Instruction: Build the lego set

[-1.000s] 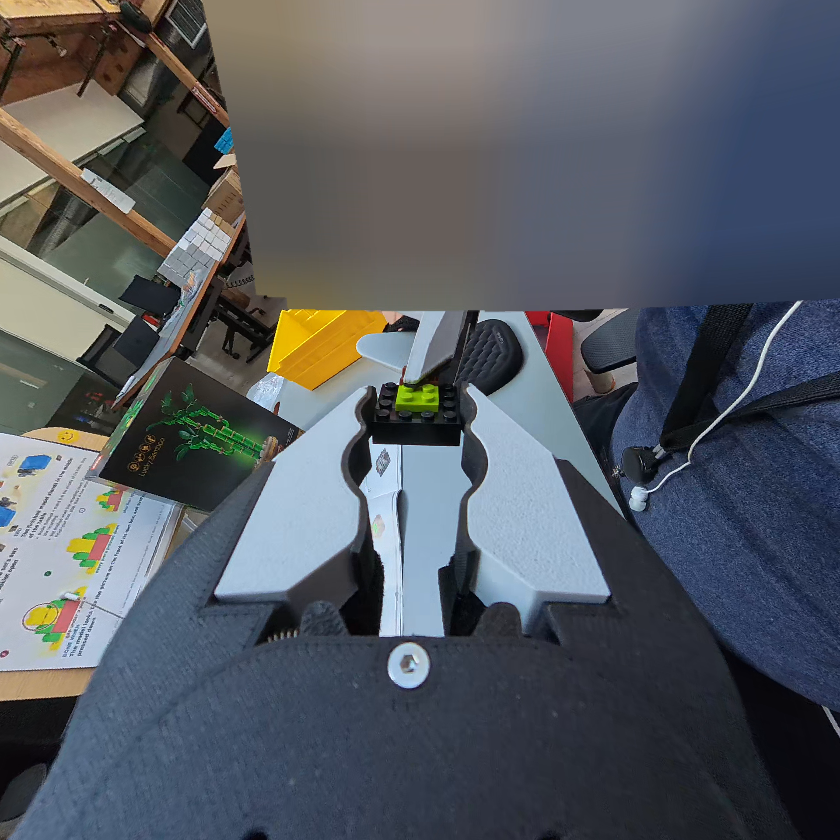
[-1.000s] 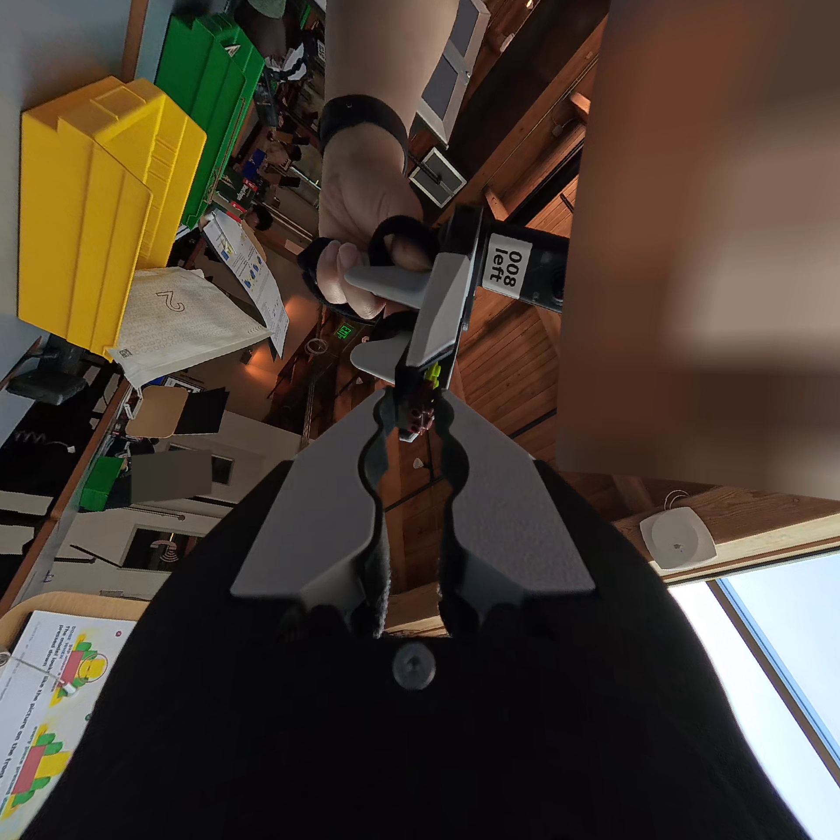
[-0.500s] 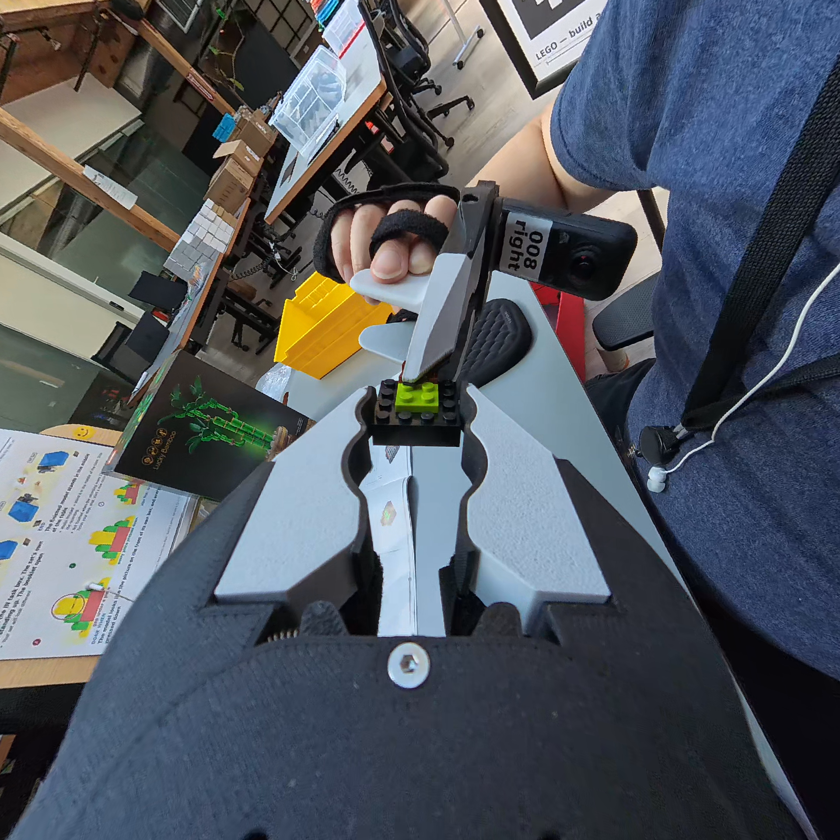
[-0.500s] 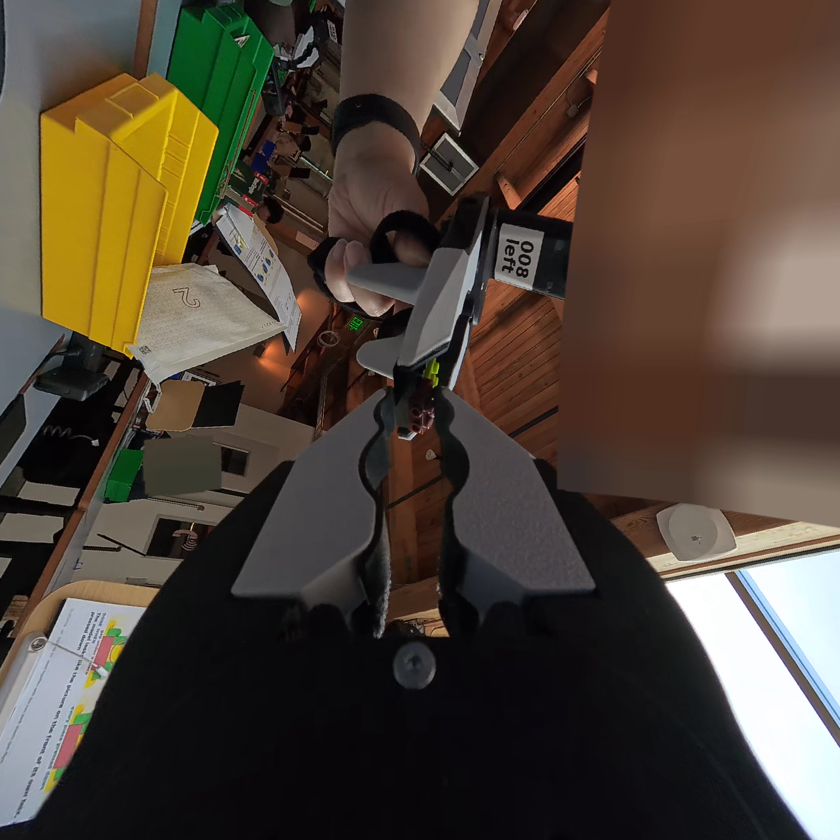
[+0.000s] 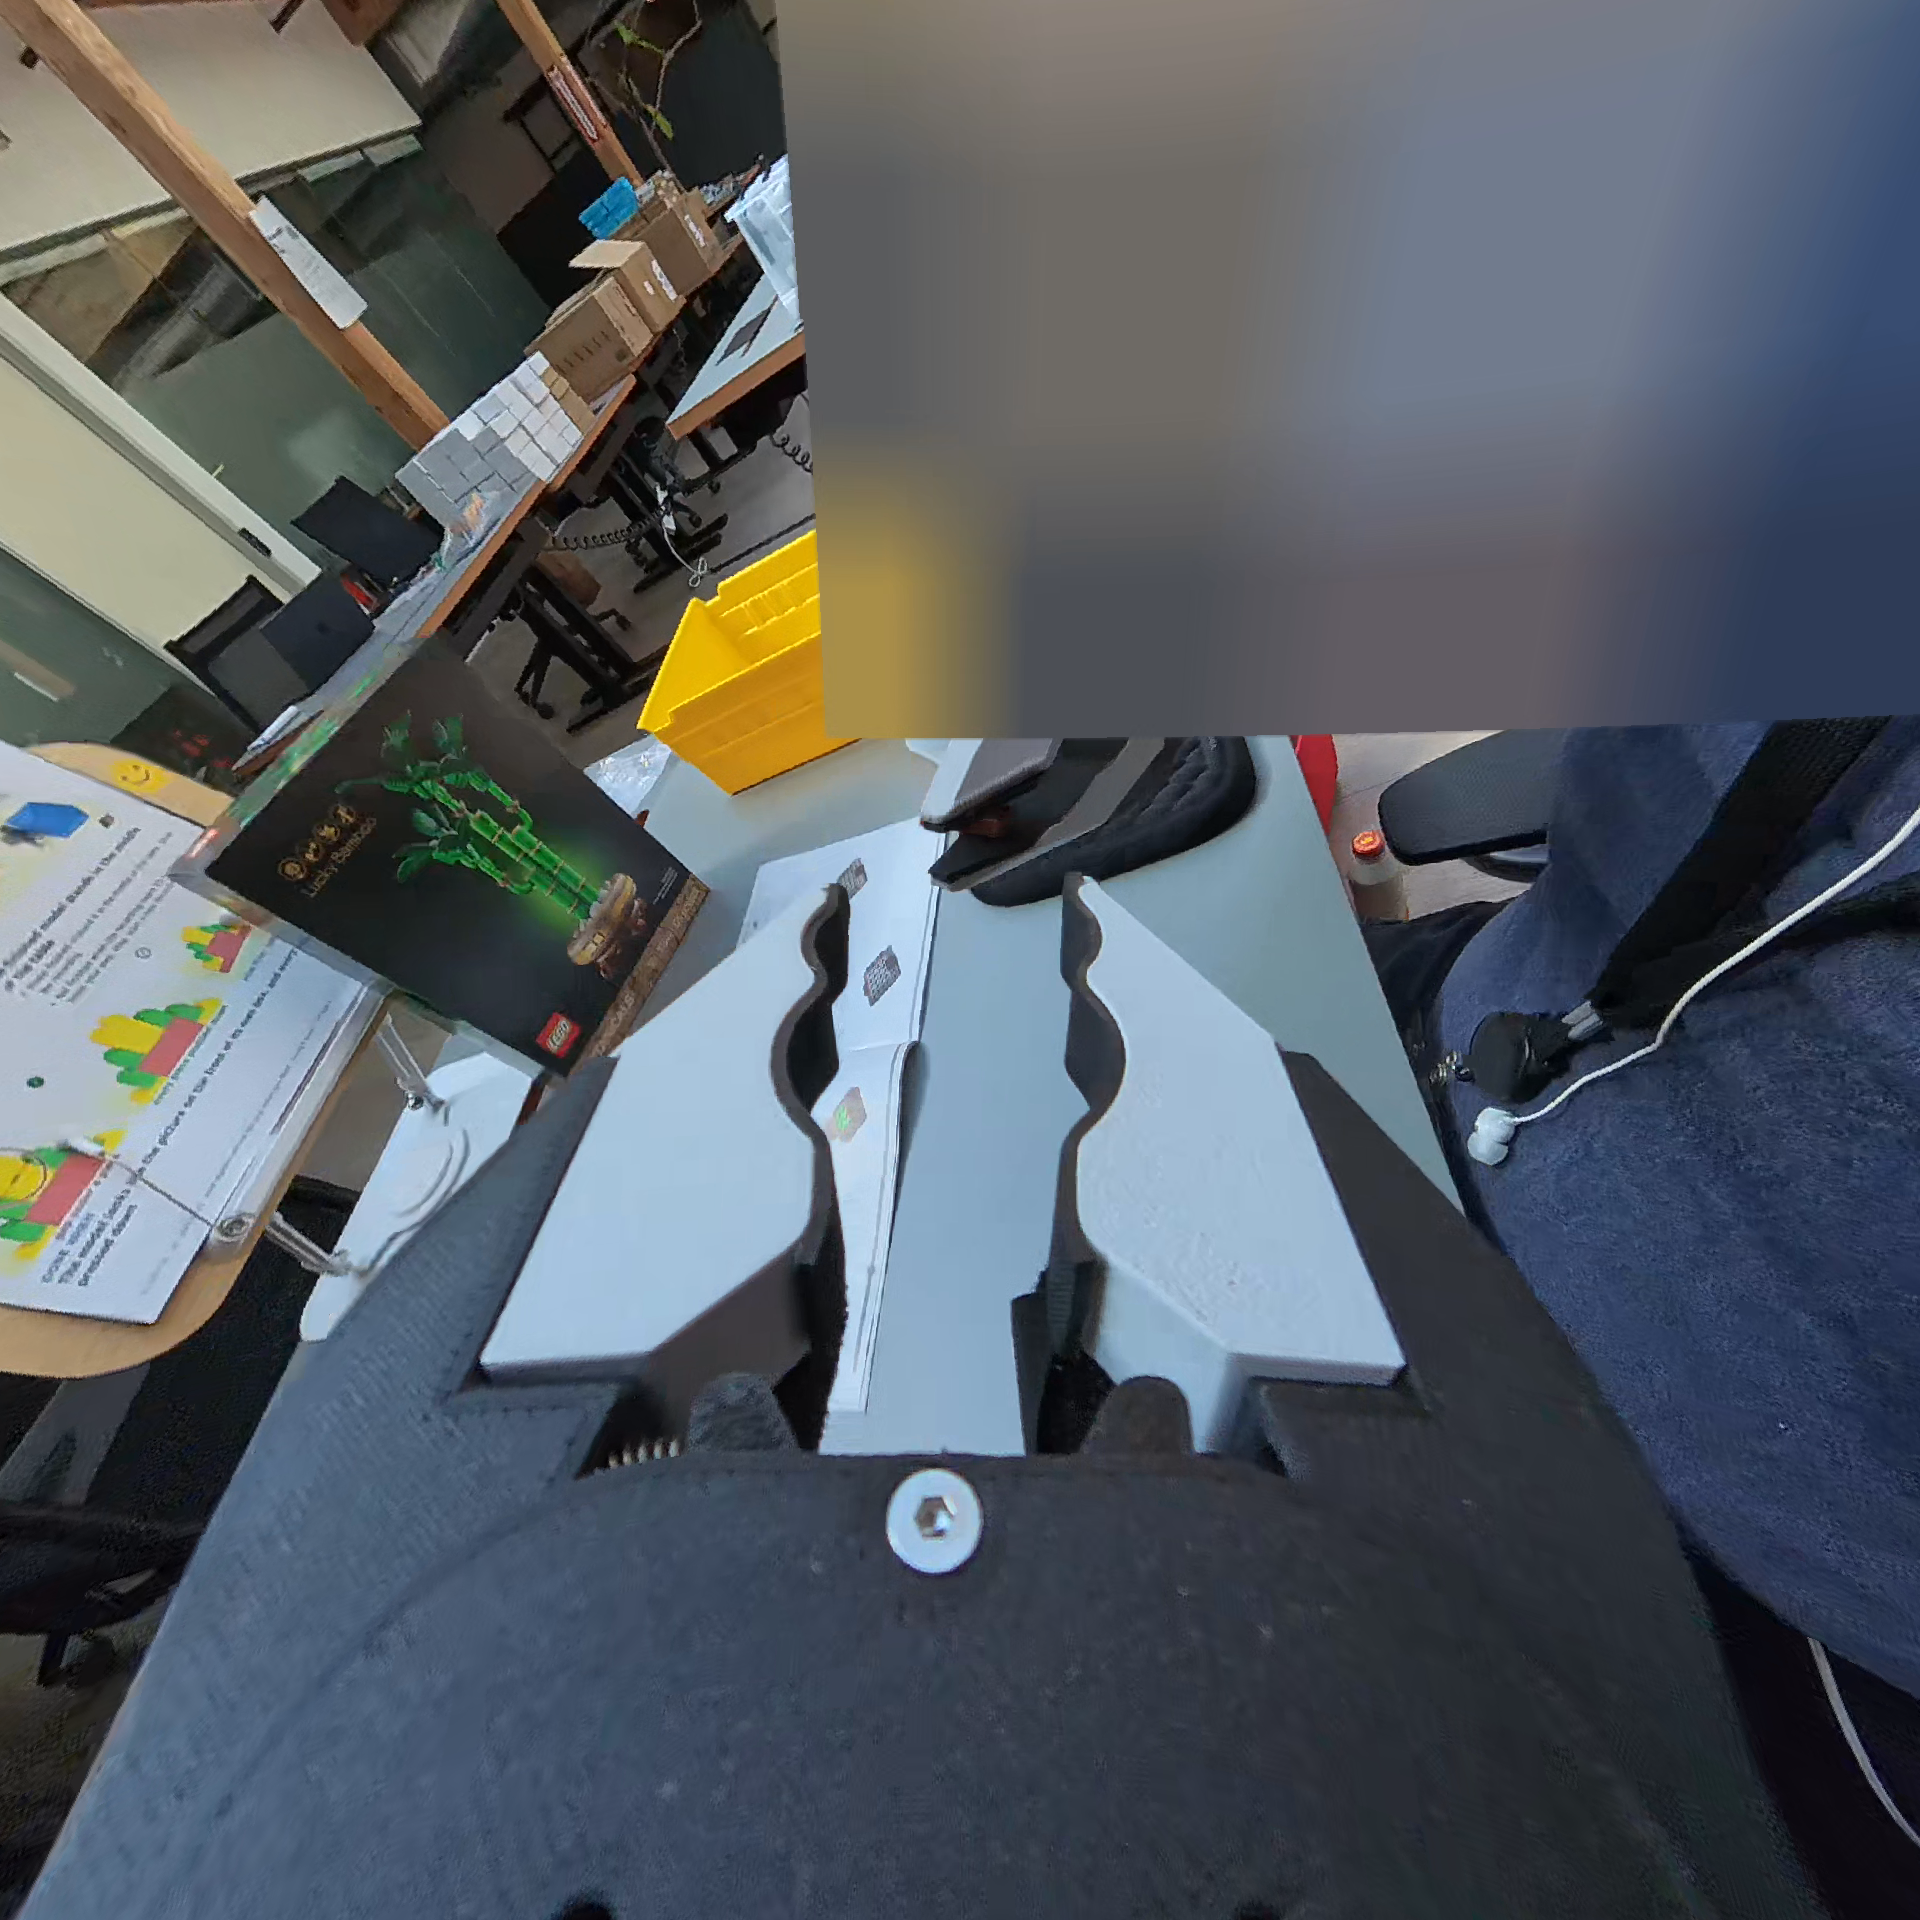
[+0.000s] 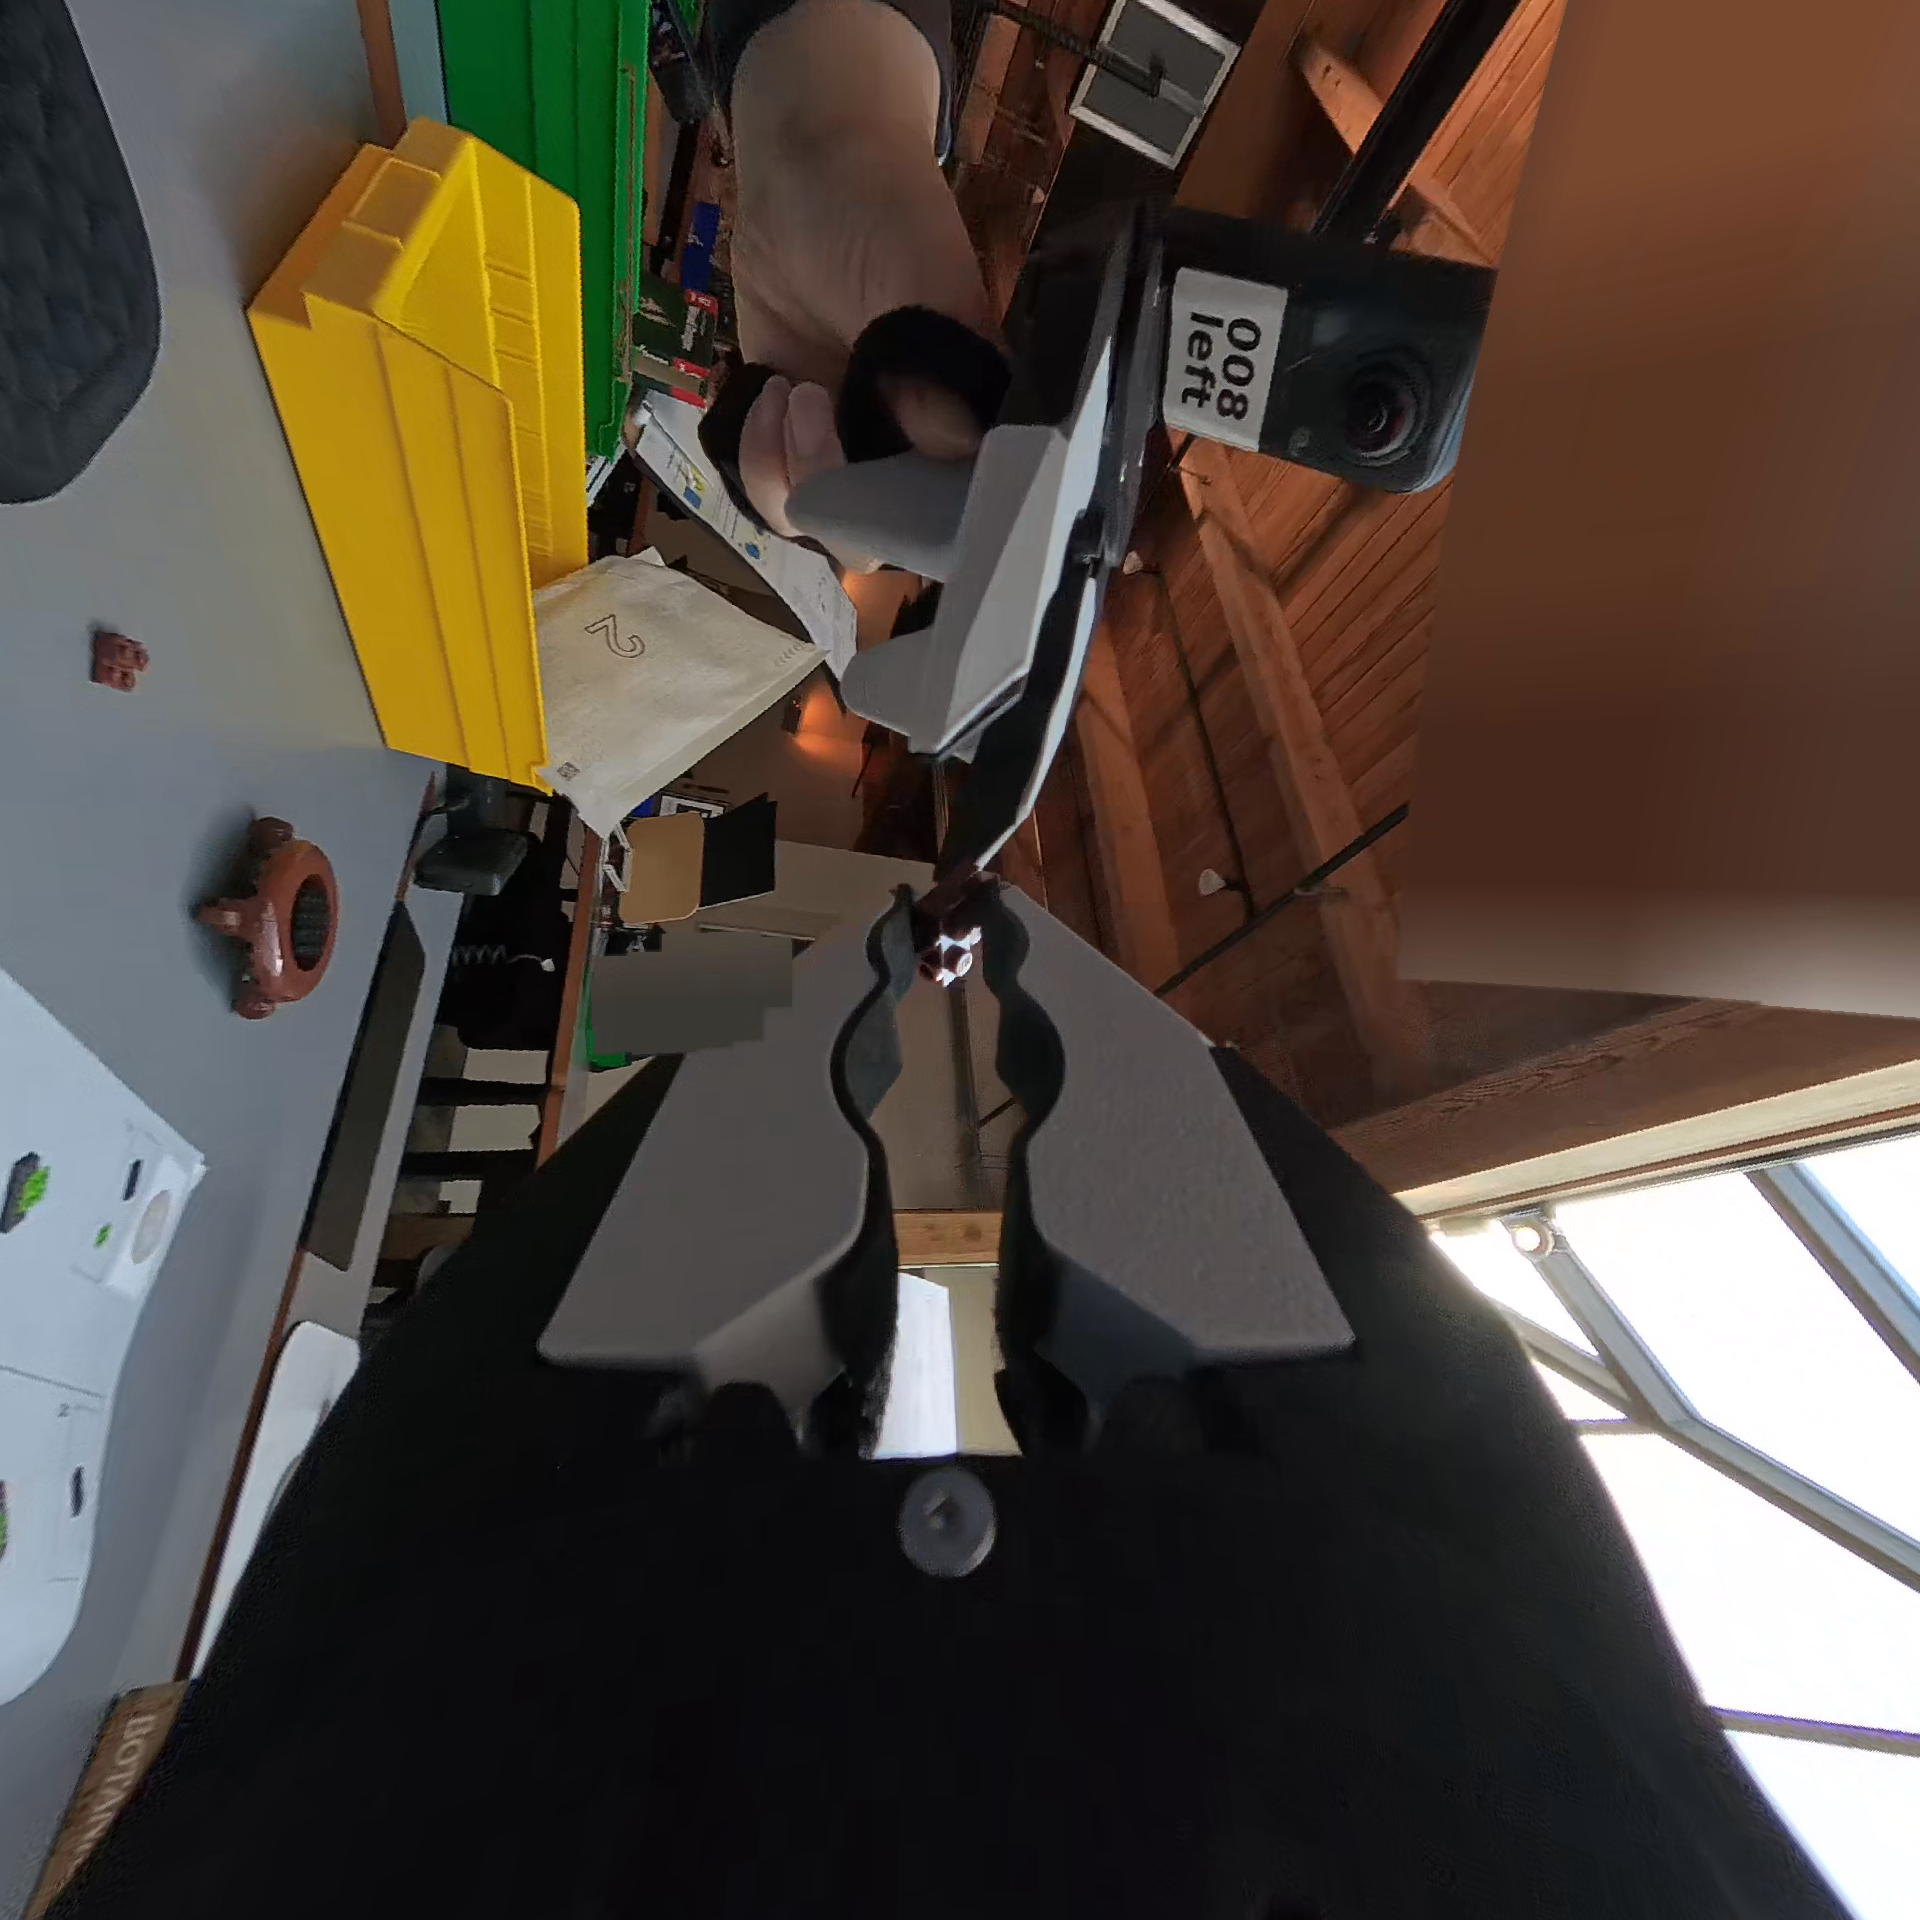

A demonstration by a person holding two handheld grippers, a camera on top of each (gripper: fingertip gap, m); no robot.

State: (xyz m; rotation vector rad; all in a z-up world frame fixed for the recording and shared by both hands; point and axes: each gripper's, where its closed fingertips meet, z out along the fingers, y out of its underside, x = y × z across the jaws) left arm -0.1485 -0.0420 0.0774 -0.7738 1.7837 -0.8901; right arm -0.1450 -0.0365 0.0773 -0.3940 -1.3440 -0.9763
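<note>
My left gripper (image 5: pixel 951 914) is open and empty above the white instruction booklet (image 5: pixel 888 977) on the grey table (image 5: pixel 1226 935). My right gripper (image 6: pixel 948 935) is shut on a small reddish-brown lego piece (image 6: pixel 948 948) and holds it in the air. In the left wrist view the right gripper (image 5: pixel 982 828) shows blurred just beyond my left fingertips, with the brown piece (image 5: pixel 982 826) between its fingers. In the right wrist view the left gripper (image 6: pixel 971 862) sits just past the brown piece, held by a hand (image 6: pixel 831 312). The black plate with the lime brick shows in neither view.
A round brown lego part (image 6: pixel 275 920) and a small brown brick (image 6: pixel 120 660) lie on the table. A yellow bin (image 6: pixel 416 447), green bins (image 6: pixel 540 156), a numbered paper bag (image 6: pixel 655 675), the dark set box (image 5: pixel 457 873) and a black pad (image 5: pixel 1132 821) stand around. My two grippers' fingertips are within a few centimetres of each other.
The black plate with the lime brick is gone from between my left fingers. The two grippers have drawn slightly apart. The right gripper still holds the brown piece.
</note>
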